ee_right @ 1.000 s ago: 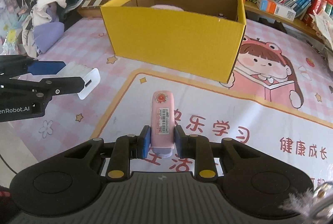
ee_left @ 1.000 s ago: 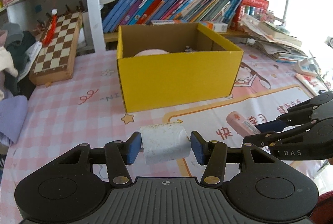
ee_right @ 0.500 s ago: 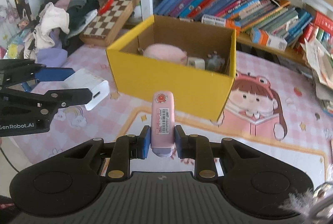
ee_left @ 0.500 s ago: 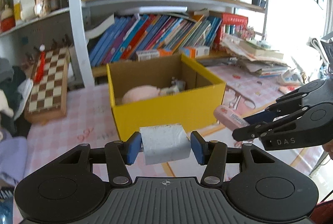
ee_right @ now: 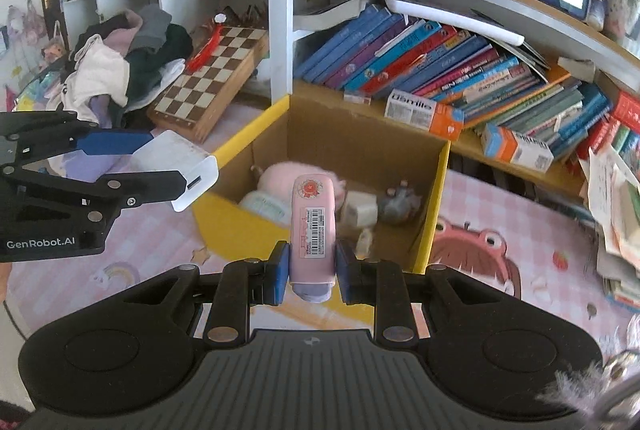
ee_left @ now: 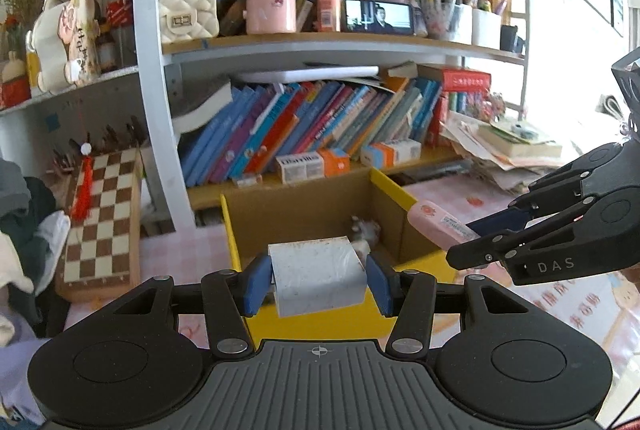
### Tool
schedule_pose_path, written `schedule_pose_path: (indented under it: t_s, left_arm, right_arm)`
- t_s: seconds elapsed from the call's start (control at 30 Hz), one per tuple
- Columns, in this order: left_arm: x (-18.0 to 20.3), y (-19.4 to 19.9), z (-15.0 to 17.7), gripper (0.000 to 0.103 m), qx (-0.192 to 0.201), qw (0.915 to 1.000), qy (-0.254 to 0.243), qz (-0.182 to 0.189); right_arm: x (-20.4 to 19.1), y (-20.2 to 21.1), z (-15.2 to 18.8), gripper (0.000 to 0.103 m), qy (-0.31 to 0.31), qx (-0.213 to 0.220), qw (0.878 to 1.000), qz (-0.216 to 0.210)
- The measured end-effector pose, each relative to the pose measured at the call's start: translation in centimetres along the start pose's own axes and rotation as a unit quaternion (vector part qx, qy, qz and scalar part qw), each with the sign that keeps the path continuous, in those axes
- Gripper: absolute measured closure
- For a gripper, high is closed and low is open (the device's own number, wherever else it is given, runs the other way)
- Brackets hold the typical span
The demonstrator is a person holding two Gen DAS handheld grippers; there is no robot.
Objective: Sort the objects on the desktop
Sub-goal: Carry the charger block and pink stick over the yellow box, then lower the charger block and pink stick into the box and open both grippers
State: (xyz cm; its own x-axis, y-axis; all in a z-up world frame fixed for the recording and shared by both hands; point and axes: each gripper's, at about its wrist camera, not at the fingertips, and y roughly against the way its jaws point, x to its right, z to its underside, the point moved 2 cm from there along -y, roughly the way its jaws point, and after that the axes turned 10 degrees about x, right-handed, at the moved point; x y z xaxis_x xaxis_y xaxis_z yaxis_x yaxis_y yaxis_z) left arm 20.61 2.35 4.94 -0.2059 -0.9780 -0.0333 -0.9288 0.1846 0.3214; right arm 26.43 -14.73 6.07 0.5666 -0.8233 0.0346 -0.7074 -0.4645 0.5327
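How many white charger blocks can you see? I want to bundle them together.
2: one white charger in the left gripper, another lying in the yellow box. More may be hidden.

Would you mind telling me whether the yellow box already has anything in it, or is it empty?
Not empty. The open yellow box holds a pink plush toy, a white cube and a small grey item on its floor.

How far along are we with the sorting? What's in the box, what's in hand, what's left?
Done: the yellow box already holds a pink plush and some small items. In hand: the left gripper grips a white charger, the right gripper a pink tube, both near the box's opening. Left: releasing both inside.
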Motion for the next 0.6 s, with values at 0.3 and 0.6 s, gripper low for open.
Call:
schedule_pose_path:
  t_s: [0.3, 0.6]
  left_arm:
    - [1.1, -4.3, -0.9, 0.052, -0.013, 0.9997, -0.019, -0.007]
    - [2.3, -8.6, -1.6, 0.052, -0.027, 0.9988, -0.039, -0.013]
  right_arm:
    - [4.0, -5.6, -2.9, 0.080, 0.024, -0.019, 0.999, -0.013]
    - [6.2, -10.7, -4.0, 0.080, 0.046, -0.034, 0.998, -0.031]
